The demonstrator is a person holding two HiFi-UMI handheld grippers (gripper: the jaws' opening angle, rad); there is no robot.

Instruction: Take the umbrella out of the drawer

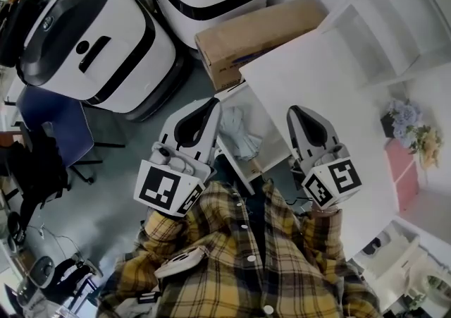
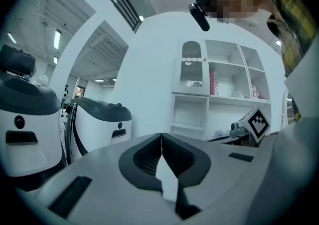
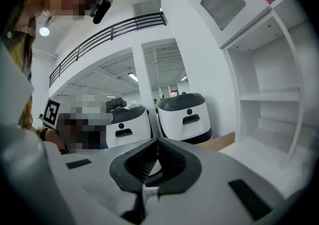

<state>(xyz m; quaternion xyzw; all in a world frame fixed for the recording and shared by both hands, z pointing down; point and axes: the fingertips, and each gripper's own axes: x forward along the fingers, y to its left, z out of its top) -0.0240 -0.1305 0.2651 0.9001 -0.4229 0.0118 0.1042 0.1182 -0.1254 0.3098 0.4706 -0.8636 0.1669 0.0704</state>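
Grey floor spreads beyond the white cabinet (image 1: 317,98) in the head view, and we place everything else by that cabinet. Under the left edge of its flat top a drawer (image 1: 232,163) stands pulled out. In it lies what we take for the umbrella (image 1: 237,133), a pale grey-blue crumpled bundle too small for us to be sure of. A closed cardboard box (image 1: 257,34) sits on the floor just beyond the cabinet. Two white machines (image 1: 91,34) stand farther off, and a white shelf unit (image 1: 398,17) rises at the cabinet's far right. Our left gripper (image 1: 211,104) hangs over the drawer's left side. Our right gripper (image 1: 292,111) hangs over the cabinet top, just right of the drawer. Neither touches the umbrella.

From the left gripper view we see that gripper's jaws pressed together with nothing between them. Past them the shelf unit stands against a white wall, with a cupboard door (image 2: 192,69) closed at its upper left. Its open compartments hold a red upright item (image 2: 212,82) and a few small pale things we cannot identify. The right gripper's marker cube (image 2: 259,123) shows low on the right.

From the right gripper view we see those jaws also closed tight on nothing. Beyond them are the two machines, a corner of the cardboard box, and the shelf unit's open compartments at the right.
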